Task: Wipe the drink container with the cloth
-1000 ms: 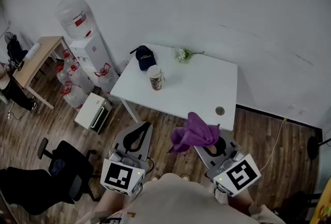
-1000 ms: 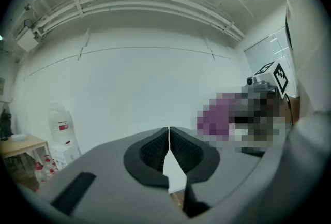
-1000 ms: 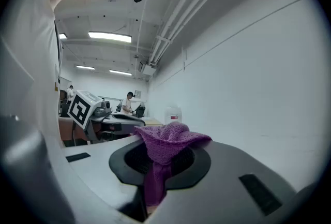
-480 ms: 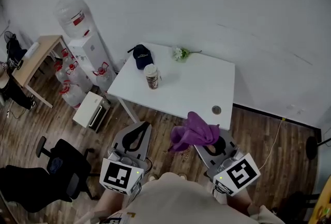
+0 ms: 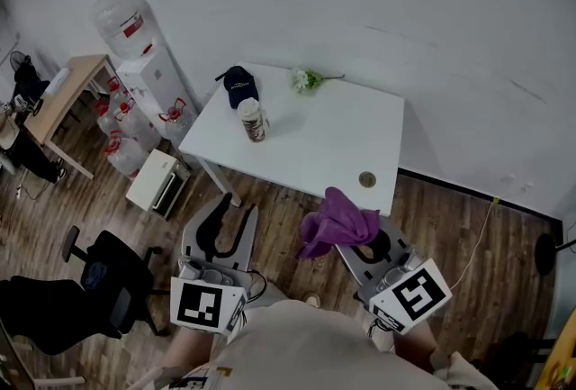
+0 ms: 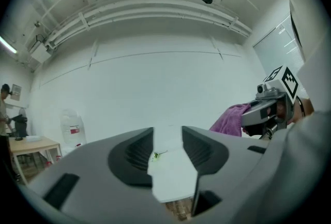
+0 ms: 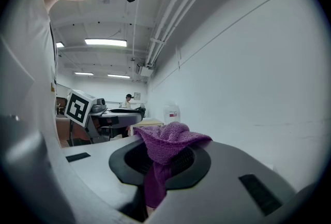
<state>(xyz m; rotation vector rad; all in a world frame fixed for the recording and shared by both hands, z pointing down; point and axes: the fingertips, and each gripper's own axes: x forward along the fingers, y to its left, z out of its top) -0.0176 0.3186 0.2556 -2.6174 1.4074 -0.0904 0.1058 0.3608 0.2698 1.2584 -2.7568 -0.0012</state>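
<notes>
The drink container [image 5: 253, 121], a lidded cup with a dark label, stands upright on the left part of the white table [image 5: 333, 145]. Both grippers hang over the wooden floor, short of the table's near edge. My right gripper [image 5: 349, 240] is shut on a purple cloth [image 5: 338, 222], which bunches above the jaws [image 7: 166, 141]. My left gripper [image 5: 229, 215] is to its left, its jaws opening, a narrow gap and nothing between them [image 6: 168, 148]. In the left gripper view the cloth [image 6: 232, 117] shows at the right.
On the table lie a dark cap [image 5: 237, 85], a small flower sprig [image 5: 304, 80] and a round cable grommet [image 5: 366, 179]. A water dispenser [image 5: 148, 64] and water jugs [image 5: 126, 127] stand left of it. A black office chair [image 5: 108, 276] is at lower left, a wooden desk [image 5: 63, 95] at far left.
The table and the cup have slid up and left in the head view. The left gripper's jaws have parted a little. The right gripper still holds the cloth.
</notes>
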